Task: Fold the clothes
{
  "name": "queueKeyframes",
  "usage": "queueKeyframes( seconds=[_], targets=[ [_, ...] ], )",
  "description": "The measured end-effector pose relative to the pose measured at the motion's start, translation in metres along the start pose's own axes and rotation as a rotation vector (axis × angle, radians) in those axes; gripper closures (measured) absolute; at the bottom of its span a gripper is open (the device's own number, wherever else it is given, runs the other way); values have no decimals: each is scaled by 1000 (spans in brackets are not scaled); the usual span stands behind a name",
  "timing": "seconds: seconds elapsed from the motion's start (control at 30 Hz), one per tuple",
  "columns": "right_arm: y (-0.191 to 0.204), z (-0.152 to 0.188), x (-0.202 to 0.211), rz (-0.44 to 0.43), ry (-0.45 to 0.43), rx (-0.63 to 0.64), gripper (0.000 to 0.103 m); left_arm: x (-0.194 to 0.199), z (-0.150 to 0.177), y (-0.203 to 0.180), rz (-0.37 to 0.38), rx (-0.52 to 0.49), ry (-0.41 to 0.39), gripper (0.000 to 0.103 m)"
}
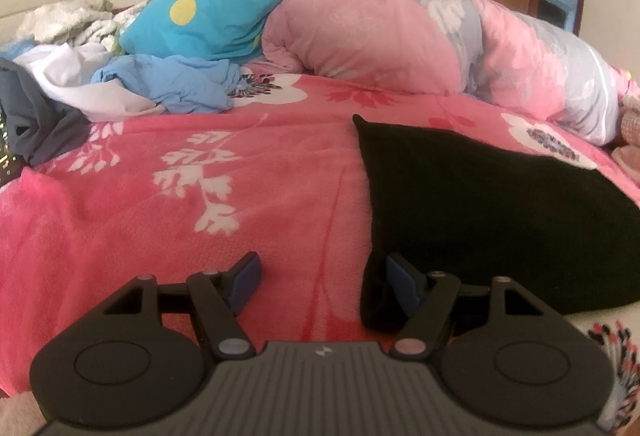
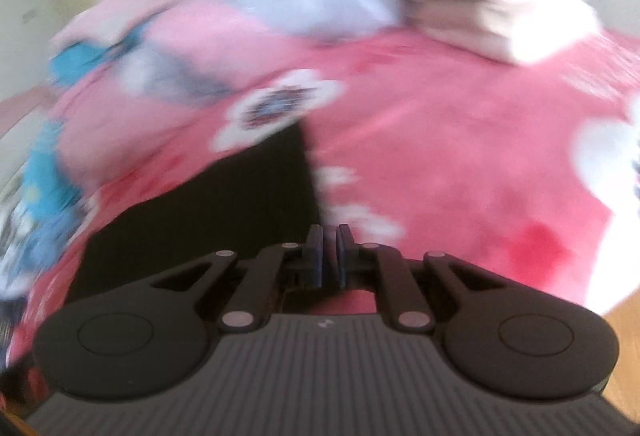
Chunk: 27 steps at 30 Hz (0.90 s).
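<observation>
A black folded garment (image 1: 480, 216) lies flat on the pink floral bedspread (image 1: 200, 216), to the right in the left wrist view. My left gripper (image 1: 322, 272) is open just above the bedspread, and its right finger (image 1: 400, 280) touches the garment's near left corner, which is bunched up. The right wrist view is blurred by motion. There the black garment (image 2: 224, 212) lies left of centre, with its right edge running down to my right gripper (image 2: 330, 244). That gripper is shut, and I see nothing between its pads.
A heap of loose clothes, blue (image 1: 180, 84), white (image 1: 80, 76) and dark grey (image 1: 36, 124), sits at the far left. A rolled pink quilt (image 1: 380, 36) fills the back. A stack of folded pale clothes (image 2: 500, 8) rests far right. Wooden floor (image 2: 624, 336) shows past the bed edge.
</observation>
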State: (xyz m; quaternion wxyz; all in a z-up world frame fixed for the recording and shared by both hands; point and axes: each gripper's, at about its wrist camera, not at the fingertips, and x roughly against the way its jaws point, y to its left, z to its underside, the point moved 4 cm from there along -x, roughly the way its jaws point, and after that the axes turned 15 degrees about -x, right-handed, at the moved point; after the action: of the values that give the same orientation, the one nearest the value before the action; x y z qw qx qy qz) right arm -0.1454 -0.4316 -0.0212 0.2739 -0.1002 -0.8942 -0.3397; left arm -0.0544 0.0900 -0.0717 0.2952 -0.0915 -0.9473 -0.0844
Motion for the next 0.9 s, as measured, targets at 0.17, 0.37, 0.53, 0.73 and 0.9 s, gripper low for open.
queueKeyframes(
  seconds=[0.17,0.37,0.53,0.73,0.9],
  targets=[
    [62,47,-33,-116,101,300,95,16,-12,3,-11,18,-51,32],
    [51,75,-56,-60,180,389,98,21,-28,-23,45,-62,-102,32],
    [28,56,-30,46,145,358,95,9,-37,-34,57,-95,-89,32],
    [43,47,-21,-85,52,320,95,-21,-57,-11,100,3,-9,33],
    [48,51,-49,-83,41,342,95,-49,-74,10,155,91,55,36]
  ],
)
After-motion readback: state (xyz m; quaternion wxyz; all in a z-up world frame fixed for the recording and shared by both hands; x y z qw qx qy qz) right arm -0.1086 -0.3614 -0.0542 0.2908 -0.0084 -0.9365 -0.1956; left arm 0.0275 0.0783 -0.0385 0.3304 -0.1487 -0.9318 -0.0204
